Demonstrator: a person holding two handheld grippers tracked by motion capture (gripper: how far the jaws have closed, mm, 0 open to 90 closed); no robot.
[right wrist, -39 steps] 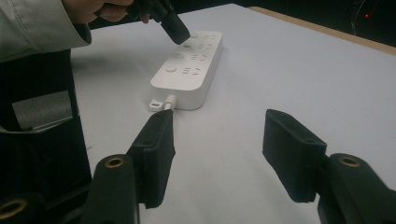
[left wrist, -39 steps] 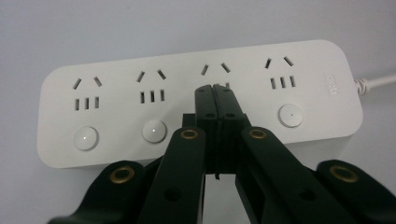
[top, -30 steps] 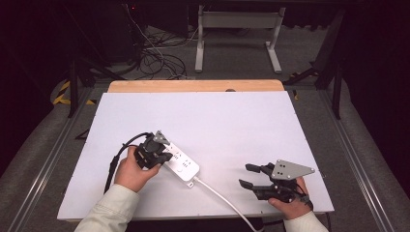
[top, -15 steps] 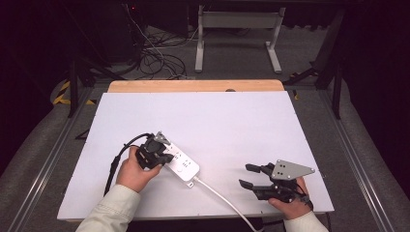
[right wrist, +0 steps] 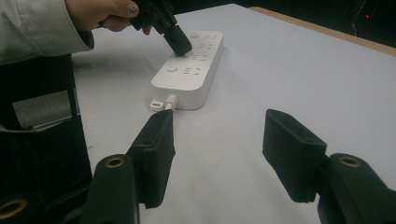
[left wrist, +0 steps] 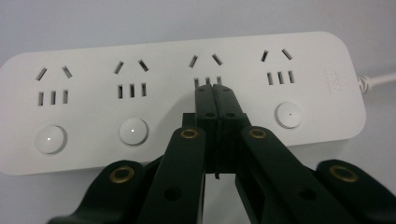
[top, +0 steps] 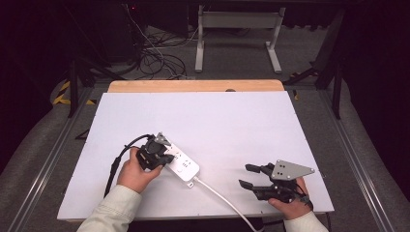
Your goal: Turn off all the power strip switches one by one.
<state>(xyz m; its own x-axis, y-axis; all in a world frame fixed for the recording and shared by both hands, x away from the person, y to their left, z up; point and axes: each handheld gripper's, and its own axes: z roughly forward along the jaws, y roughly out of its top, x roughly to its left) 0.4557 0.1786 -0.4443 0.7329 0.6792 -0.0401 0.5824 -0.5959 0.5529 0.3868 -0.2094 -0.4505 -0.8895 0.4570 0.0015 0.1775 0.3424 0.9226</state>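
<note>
**Pressed switch could shove the strip off line**

The table (top: 270, 125) carries a white power strip (top: 181, 164) near its front edge, left of middle, lying at a slant with its cord (top: 222, 200) running off the front edge. The left gripper (left wrist: 215, 91), jaws together and holding nothing, rests its tips on the strip at the third button (left wrist: 289, 114) along from the cord-free end. Nothing steadies the strip, so a slanted push could slide or pivot it. The right gripper (top: 246, 175), jaws apart and empty, sits near the front right corner, too far to brace it. The tips could also slip into the socket slots (left wrist: 208, 83).
</note>
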